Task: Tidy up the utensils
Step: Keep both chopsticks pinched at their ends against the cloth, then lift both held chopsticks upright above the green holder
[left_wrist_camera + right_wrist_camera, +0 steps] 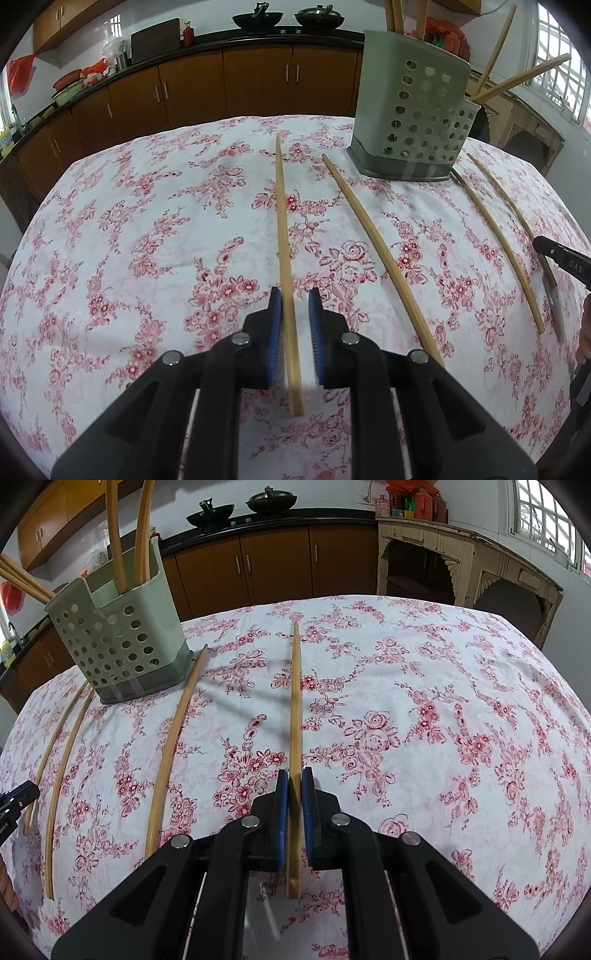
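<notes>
Your right gripper (294, 775) clamps a chopstick (295, 701) lying lengthwise ahead; the holder (122, 642) stands up-left. Your left gripper (294, 295), narrowly parted, straddles another chopstick (282, 229).

Bamboo chopsticks (384, 254) flat; holder (413, 110) upright

On the desk (147, 221), the utensil holder (413, 122) stood toward the far edge, with several chopsticks standing in it (142, 528). Four chopsticks lay on the desk roughly side by side, running from near to far: the leftmost (284, 240) between the pads of the left tongs (295, 295), the rightmost (295, 709) between the pads of the right tongs (294, 775). The two between them (373, 236) (495, 236) ended just beside the holder's base, and a kitchen counter (258, 40) ran behind the desk.
</notes>
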`<control>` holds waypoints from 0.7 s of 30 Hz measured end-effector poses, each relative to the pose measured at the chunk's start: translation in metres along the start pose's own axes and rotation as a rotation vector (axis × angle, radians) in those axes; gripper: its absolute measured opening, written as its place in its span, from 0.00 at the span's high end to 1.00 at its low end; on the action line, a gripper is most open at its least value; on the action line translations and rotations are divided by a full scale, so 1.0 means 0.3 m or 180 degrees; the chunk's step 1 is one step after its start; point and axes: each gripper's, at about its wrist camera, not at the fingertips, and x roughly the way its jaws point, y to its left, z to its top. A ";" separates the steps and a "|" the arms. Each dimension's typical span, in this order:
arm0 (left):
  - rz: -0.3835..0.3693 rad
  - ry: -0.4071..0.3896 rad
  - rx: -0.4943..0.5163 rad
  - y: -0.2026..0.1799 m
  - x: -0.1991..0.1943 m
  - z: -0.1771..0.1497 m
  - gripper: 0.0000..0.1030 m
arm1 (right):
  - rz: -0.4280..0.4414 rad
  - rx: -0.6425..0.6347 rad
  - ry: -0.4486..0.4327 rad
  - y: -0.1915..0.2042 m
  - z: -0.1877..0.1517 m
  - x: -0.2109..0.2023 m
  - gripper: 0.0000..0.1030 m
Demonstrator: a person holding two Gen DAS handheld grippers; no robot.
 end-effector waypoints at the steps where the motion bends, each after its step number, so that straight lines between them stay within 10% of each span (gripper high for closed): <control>1: -0.0001 0.0000 -0.0003 0.000 -0.003 -0.003 0.84 | 0.0006 0.0003 0.0000 -0.002 -0.004 -0.003 0.92; 21: -0.0031 -0.0230 0.0134 -0.009 -0.187 0.024 0.92 | 0.0101 -0.0026 -0.0450 -0.019 0.030 -0.211 0.93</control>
